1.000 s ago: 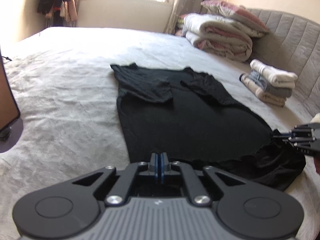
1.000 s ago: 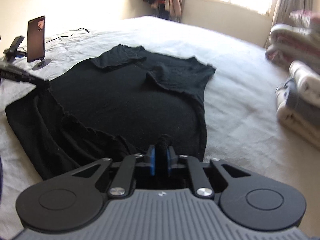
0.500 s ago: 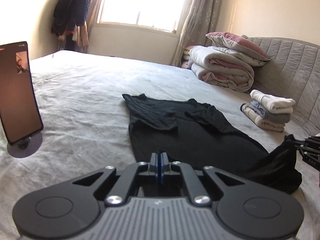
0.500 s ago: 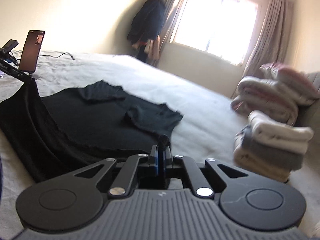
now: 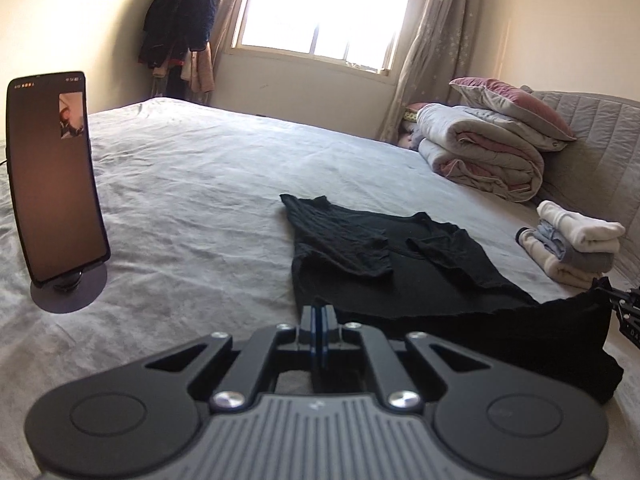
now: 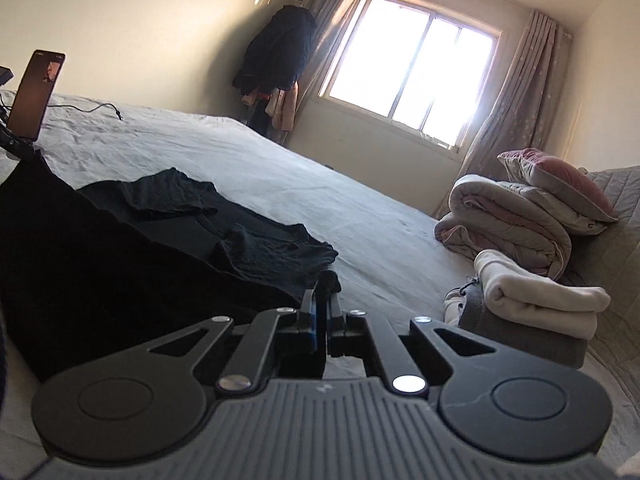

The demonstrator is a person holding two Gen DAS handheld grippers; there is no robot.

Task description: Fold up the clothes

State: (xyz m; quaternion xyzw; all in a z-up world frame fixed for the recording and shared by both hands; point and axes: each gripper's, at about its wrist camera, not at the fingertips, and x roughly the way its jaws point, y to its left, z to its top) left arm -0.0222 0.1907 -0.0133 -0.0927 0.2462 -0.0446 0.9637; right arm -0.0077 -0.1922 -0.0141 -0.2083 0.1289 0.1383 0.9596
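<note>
black garment (image 5: 404, 272): thin matt knit cloth, soft and limp, its raised near hem slightly frayed.
bedsheet (image 5: 208, 184): pale grey woven cloth, matt, finely creased.
left gripper (image 5: 319, 332): matt black plastic-looking arms, shiny metal screw heads, ribbed grey housing, blue pads pressed on the cloth.
right gripper (image 6: 322, 312): same matt black and ribbed grey finish, bright metal screws.
phone (image 5: 52, 176): glossy dark glass, on a smooth matt stand.
headboard (image 5: 600, 152): quilted grey fabric.
folded stack (image 6: 536, 312): soft, fleecy-looking cloth.
</note>
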